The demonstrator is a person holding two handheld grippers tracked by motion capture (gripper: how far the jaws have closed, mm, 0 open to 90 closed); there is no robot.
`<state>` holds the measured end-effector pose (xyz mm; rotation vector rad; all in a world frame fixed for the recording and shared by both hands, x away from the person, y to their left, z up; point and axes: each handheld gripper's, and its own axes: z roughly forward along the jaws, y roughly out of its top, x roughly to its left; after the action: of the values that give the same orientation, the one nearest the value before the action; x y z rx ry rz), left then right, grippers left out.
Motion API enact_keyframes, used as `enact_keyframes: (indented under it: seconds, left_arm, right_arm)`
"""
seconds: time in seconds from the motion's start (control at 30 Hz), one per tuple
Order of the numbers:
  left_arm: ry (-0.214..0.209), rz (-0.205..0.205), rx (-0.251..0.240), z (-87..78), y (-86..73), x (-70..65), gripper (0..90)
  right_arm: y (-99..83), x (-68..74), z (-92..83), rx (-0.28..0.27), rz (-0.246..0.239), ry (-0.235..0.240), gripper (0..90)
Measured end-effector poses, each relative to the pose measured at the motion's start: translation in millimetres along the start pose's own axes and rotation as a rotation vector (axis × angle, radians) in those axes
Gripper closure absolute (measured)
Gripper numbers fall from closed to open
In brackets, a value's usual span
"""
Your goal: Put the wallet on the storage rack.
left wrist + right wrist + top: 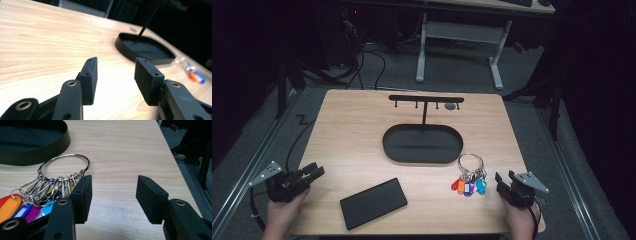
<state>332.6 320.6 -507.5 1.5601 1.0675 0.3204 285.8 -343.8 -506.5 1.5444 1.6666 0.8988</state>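
High view: key ring point(470, 176) lies untouched at the table's near right, just left of the right gripper point(503, 181), jaws wide, empty; left gripper point(316, 171) wide too. Nothing hung on the hook stand point(426, 99) yet.

- You see a pale wood-grain table point(352, 130).
- Your oval tray point(422, 144) and its hook stand point(426, 99) are black.
- The flat slab point(373, 202) is black.
- The silver key ring point(63, 165) carries orange, blue, purple and turquoise tags point(468, 186).
- Both of your grippers, the left gripper point(115, 75) and the right gripper point(113, 195), are black.
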Motion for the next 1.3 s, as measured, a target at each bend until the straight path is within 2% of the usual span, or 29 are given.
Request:
enact_keyframes:
  seconds: [0.17, 0.53, 0.77, 0.9, 1.3]
  left_arm:
    - [0.010, 0.025, 0.023, 2.1, -1.5, -2.9, 53.3]
    - [0.028, 0.018, 0.020, -0.3, -3.7, -1.6, 53.1]
    - [0.033, 0.039, 0.029, 0.9, -3.6, -3.9, 53.1]
    - [0.042, 0.066, 0.049, 3.3, -4.3, -6.6, 53.1]
    - [0.048, 0.093, 0.076, 6.4, -5.4, -10.4, 53.1]
  right_arm:
    - [-1.3, -1.2, 1.6, 0.008, 0.011, 0.009, 46.6]
    - [-0.5, 0.8, 4.0, 0.006, 0.009, 0.029, 46.2]
    - [0.6, 2.4, 3.3, 0.003, -0.002, 0.030, 46.0]
    - [0.2, 2.2, 4.0, 0.008, -0.004, 0.033, 45.9]
    - [0.0, 2.2, 5.1, 0.019, -0.016, 0.046, 45.6]
